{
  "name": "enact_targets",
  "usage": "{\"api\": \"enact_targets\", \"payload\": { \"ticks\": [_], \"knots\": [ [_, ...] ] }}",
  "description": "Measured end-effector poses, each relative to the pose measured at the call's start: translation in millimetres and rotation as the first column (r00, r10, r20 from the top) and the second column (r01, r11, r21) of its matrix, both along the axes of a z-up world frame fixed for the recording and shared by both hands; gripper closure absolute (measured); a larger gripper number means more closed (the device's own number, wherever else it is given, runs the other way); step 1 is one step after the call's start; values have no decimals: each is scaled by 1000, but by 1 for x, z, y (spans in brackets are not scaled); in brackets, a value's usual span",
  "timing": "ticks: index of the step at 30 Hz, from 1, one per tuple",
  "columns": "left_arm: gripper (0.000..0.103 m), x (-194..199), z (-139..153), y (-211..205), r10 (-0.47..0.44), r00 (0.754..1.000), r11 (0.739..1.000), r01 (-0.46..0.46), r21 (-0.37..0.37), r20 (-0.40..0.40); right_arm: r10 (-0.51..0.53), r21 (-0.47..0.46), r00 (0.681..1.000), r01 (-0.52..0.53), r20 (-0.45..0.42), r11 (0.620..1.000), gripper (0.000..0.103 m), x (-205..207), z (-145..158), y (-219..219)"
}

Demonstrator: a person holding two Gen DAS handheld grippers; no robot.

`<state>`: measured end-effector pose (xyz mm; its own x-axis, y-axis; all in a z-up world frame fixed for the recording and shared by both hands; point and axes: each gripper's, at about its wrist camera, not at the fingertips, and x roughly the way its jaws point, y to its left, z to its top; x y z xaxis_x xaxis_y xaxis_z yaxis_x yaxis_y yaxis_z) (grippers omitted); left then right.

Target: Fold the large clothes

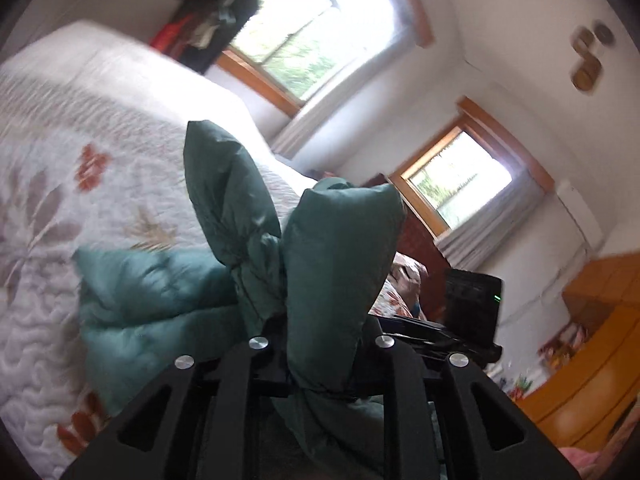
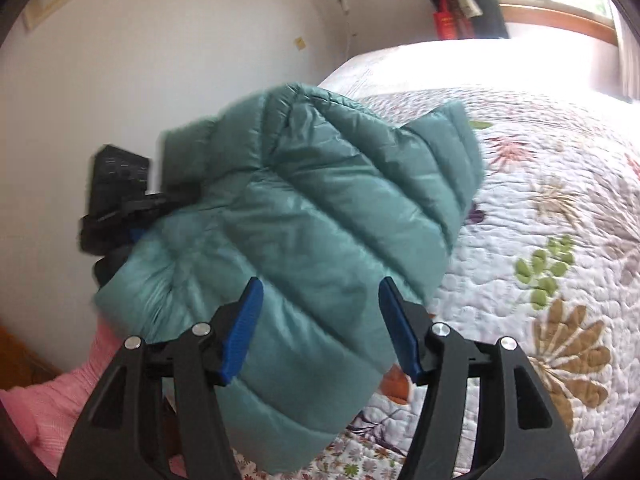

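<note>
A teal quilted puffer jacket [image 1: 336, 264] bunches up between the fingers of my left gripper [image 1: 320, 344], which is shut on it; the fabric hides the fingertips. The rest of the jacket hangs down toward the floral quilt [image 1: 80, 168]. In the right wrist view the jacket [image 2: 312, 208] hangs in the air above the bed, held at its far left edge by the left gripper [image 2: 160, 202]. My right gripper [image 2: 320, 320] is open, its blue pads [image 2: 248, 320] spread wide in front of the jacket's lower part, gripping nothing.
The bed's quilt [image 2: 540, 240] fills the right side. A pink cloth [image 2: 60, 396] lies at the lower left. Two windows [image 1: 320, 32] and orange wooden furniture [image 1: 592, 360] stand beyond the bed. Dark clothes [image 1: 212, 20] hang by the far window.
</note>
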<state>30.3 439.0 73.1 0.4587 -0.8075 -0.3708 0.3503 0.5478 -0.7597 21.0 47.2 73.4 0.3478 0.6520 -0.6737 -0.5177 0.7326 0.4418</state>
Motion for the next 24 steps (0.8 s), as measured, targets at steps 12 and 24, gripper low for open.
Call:
{"api": "enact_targets", "payload": {
  "ticks": [12, 24],
  "knots": [
    [61, -1, -85, 57, 113, 978, 989, -127, -70, -177, 81, -230, 995, -92, -56, 969, 39, 6, -31, 77],
    [40, -123, 27, 40, 226, 970, 959, -238, 153, 92, 181, -196, 983, -176, 7, 965, 43, 32, 36, 108]
  ]
}}
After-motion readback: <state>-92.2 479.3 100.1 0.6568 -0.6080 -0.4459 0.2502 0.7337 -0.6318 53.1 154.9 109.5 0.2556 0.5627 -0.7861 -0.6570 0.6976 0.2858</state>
